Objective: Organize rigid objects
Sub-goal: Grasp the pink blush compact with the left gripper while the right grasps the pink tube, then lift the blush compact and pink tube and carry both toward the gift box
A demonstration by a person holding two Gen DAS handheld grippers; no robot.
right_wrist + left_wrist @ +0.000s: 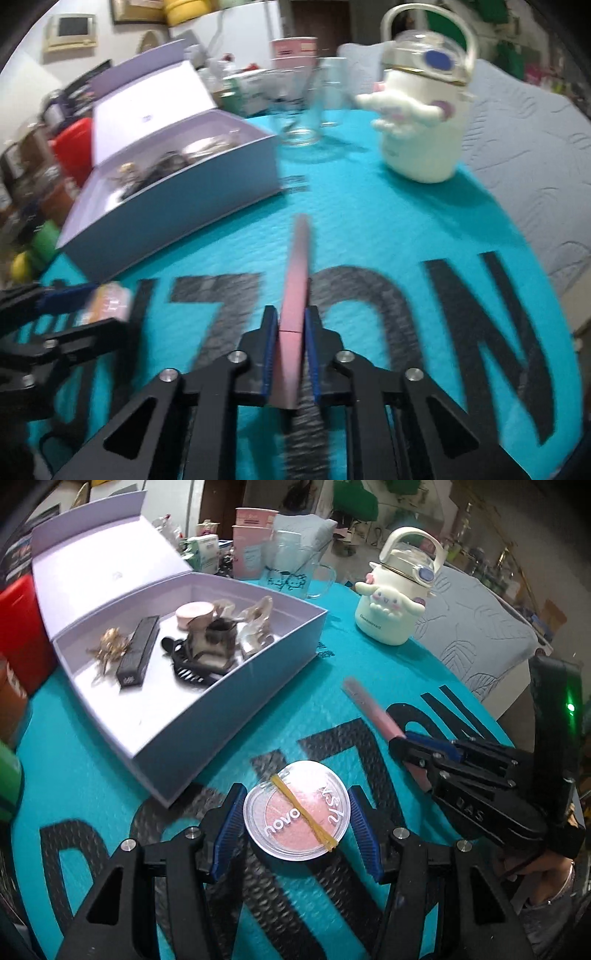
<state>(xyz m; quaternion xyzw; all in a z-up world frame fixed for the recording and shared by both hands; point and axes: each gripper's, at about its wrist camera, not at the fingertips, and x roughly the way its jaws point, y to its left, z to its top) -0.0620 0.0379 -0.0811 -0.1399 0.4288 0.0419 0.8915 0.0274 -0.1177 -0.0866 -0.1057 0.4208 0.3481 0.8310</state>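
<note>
- The left gripper [295,825] holds a round, flat blush compact [295,809] between its blue ribbed pads [364,830], which press on the rim at opposite sides.
- The compact has a clear, glossy plastic lid with white lettering over a pink, shimmering powder. A thin yellow rubber band [305,814] runs diagonally across the lid.
- The compact sits above the teal mat [332,686], just beside the near corner of the open box [229,698].
- The right gripper [291,354] is pressed together on a slim pink stick [295,288], a long, narrow, straight-sided bar with a matte finish.
- The long axis of the stick runs along the gripper's line. The free end points away from the camera, toward the far side of the mat between the box and the white bottle [424,122]. The near end lies between the pads.
- In the left wrist view the stick points up and left from the gripper.
- The mat is textured foam with large black letters.
- The box is rigid grey-lilac card, rectangular, with the hinged lid standing open. It holds a black rectangular bar [138,646], a gold ornament [109,651], a black claw clip [186,664], a round pink tin [195,614] and a clear clip [255,627].
- The bottle is smooth, rounded plastic with a hoop handle and a moulded cartoon figure. It stands upright on the mat near a clear glass mug [295,578].
</note>
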